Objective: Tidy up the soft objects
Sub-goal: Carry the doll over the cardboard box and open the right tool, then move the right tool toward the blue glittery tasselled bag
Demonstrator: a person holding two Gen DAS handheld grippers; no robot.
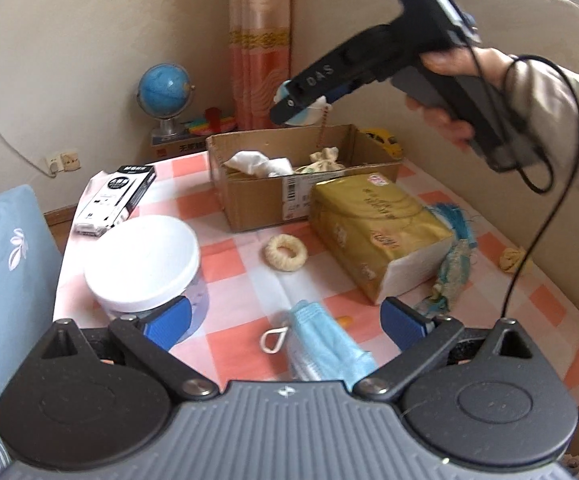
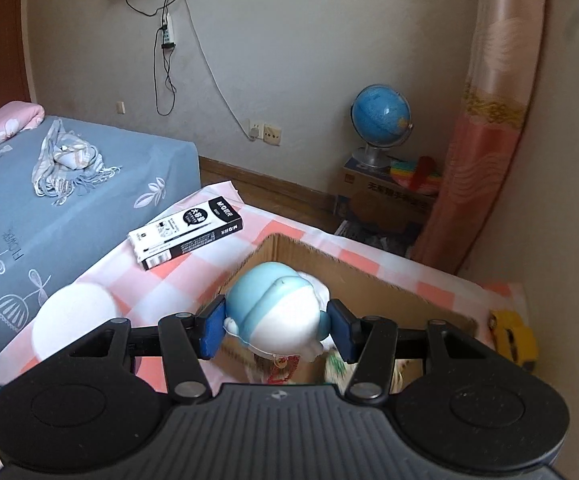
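My right gripper (image 2: 276, 330) is shut on a blue and white soft toy (image 2: 275, 312) and holds it above the open cardboard box (image 2: 373, 276). The left wrist view shows the same gripper (image 1: 293, 106) over the box (image 1: 257, 196), which holds a white cloth (image 1: 259, 163) and a small beige pouch (image 1: 325, 158). My left gripper (image 1: 285, 324) is open low over the checked tablecloth, with a light blue face mask (image 1: 325, 344) between its fingers. A cream fuzzy ring (image 1: 285, 253), a gold tissue pack (image 1: 377, 232) and a teal tassel (image 1: 455, 256) lie nearby.
A white round lidded tub (image 1: 143, 262) sits left of my left gripper. A black and white pen box (image 1: 115, 198) lies at the table's far left. A yellow toy car (image 2: 513, 338) sits right of the box. A globe (image 2: 381, 120) and a bed (image 2: 69, 208) stand beyond.
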